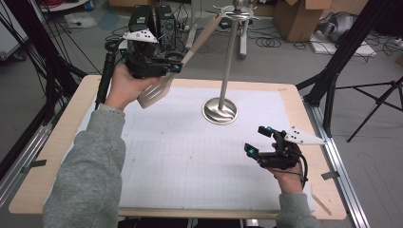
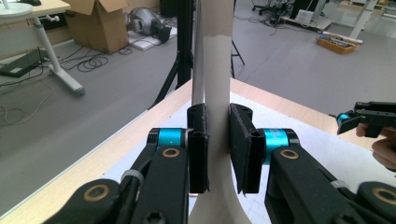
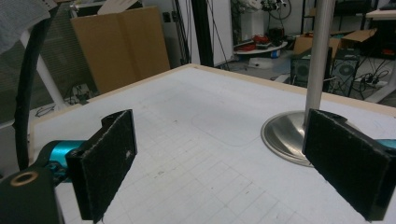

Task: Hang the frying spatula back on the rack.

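A spatula (image 1: 156,92) with a long beige handle (image 2: 217,56) and a pale flat blade is held slanted above the table's far left. My left gripper (image 1: 175,65) is shut on the handle just above the blade, and its black pads (image 2: 198,144) press both sides. The handle's upper end reaches the hooked top (image 1: 236,14) of a metal stand, whose round base (image 1: 219,111) rests on the white mat. My right gripper (image 1: 255,139) hovers low at the front right, open with nothing between its pads (image 3: 108,161). The stand's pole (image 3: 318,56) rises just beyond it.
A white gridded mat (image 1: 190,156) covers the wooden table (image 1: 62,142). Black tripod legs (image 1: 332,80) stand off the right edge and dark frame bars off the left. Cardboard boxes (image 1: 297,16), cables and computer cases sit on the floor behind.
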`<state>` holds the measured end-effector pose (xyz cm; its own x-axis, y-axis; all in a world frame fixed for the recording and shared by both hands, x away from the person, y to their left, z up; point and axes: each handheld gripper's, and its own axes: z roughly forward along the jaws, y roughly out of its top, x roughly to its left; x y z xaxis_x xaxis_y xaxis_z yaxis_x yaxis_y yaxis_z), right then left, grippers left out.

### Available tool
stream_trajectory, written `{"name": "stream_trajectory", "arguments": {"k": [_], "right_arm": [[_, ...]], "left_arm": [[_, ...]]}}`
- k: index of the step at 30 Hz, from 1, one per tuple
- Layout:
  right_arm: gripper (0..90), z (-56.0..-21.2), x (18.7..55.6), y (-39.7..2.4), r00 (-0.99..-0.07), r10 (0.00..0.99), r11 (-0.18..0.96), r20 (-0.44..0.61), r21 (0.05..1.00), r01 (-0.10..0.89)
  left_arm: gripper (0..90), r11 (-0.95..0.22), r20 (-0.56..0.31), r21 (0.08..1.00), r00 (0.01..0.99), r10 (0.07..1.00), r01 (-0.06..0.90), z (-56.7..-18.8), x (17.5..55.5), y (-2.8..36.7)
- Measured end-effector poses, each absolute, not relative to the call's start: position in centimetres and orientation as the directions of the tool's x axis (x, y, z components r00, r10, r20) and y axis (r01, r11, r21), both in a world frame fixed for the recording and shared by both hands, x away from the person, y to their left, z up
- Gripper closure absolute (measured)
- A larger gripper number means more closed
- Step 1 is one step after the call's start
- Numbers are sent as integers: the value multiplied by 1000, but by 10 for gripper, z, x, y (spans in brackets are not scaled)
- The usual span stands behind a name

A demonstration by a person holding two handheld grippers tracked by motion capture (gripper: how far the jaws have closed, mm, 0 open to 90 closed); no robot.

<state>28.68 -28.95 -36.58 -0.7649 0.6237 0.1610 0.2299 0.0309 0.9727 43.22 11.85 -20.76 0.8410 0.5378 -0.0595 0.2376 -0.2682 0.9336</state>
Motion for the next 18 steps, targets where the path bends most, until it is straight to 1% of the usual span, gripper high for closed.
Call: {"name": "stream_trajectory", "arguments": {"k": [18], "right_arm": [[86, -366, 286, -291, -763, 624, 26, 166, 972, 232]], "left_arm": [[776, -304, -41, 920, 832, 554, 248, -218, 442, 98]]}}
